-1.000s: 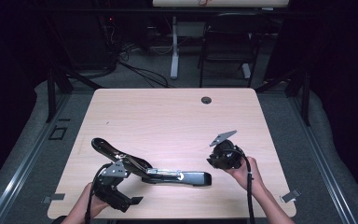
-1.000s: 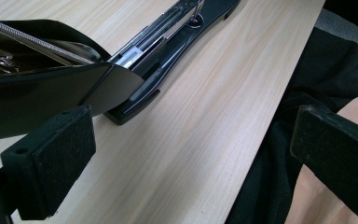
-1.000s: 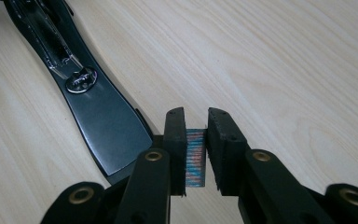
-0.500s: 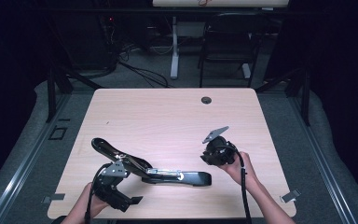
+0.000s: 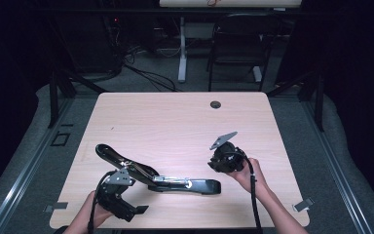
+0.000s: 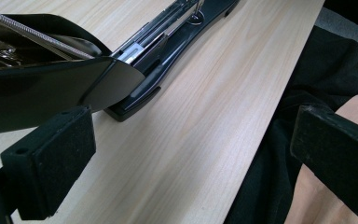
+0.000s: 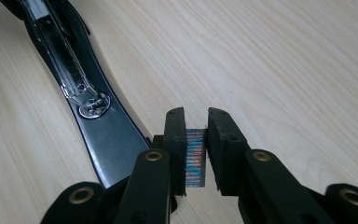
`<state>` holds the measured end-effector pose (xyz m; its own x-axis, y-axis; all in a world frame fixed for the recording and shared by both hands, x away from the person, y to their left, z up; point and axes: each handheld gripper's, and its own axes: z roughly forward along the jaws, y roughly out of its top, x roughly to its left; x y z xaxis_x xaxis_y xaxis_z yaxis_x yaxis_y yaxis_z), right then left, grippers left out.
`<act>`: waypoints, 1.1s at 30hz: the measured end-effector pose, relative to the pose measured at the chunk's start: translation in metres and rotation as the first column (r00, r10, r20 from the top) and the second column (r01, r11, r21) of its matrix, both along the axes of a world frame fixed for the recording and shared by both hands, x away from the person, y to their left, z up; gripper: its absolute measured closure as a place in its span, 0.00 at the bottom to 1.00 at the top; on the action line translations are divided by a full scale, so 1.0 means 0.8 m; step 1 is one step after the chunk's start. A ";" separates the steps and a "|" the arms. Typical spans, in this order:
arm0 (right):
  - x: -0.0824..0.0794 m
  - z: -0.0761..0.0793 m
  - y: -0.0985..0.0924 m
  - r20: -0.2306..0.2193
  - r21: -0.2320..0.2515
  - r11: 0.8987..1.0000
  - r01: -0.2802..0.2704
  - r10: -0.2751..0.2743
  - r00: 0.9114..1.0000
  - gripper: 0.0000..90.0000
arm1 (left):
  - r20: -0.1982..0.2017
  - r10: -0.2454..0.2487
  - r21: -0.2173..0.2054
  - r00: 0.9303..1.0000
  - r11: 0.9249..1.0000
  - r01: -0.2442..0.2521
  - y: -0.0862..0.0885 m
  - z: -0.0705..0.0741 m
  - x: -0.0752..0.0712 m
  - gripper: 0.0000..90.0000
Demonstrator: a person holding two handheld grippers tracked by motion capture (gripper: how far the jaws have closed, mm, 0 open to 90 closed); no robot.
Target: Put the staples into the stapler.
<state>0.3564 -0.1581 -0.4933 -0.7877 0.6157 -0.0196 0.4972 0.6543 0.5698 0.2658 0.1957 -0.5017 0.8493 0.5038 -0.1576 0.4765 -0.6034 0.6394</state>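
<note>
A black stapler [image 5: 175, 183] lies swung open on the wooden table [image 5: 175, 126], near its front edge. Its raised top arm [image 6: 42, 93] reaches left and its base [image 6: 168, 42] runs right. My left gripper [image 5: 126, 195] stands open at the front left, and one pad [image 6: 51, 158] sits just under the top arm. My right gripper [image 5: 214, 166] hovers beside the right end of the base [image 7: 98, 135]. It is shut on a short strip of staples [image 7: 196, 158], which shows as a striped block between the pads.
A round cable hole [image 5: 215, 104] sits near the table's far edge. The front edge runs close under my left gripper, with the person's dark clothing [image 6: 317, 93] beyond it. A chair [image 5: 238, 44] and a desk leg stand behind the table.
My right gripper has shifted a little to the left, closer to the stapler's base, still holding the staple strip. The left gripper and the stapler have not moved.
</note>
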 end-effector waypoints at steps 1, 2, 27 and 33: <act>0.000 0.001 0.000 0.000 -0.001 1.000 -0.004 0.004 1.000 0.87 | 0.000 0.000 0.001 1.000 1.000 0.000 0.000 0.000 0.000 0.00; 0.001 0.002 0.001 0.002 -0.001 1.000 -0.007 0.007 1.000 0.87 | 0.003 0.000 0.000 1.000 1.000 0.000 0.000 0.000 0.000 0.00; 0.017 0.011 0.057 0.005 0.050 0.989 -0.137 0.137 0.991 0.87 | -0.034 0.014 -0.004 0.999 1.000 -0.014 0.020 -0.001 0.007 0.00; 0.016 0.009 0.067 0.005 0.058 0.981 -0.184 0.184 0.983 0.87 | -0.047 0.027 -0.020 0.999 0.999 -0.028 0.028 -0.002 0.007 0.00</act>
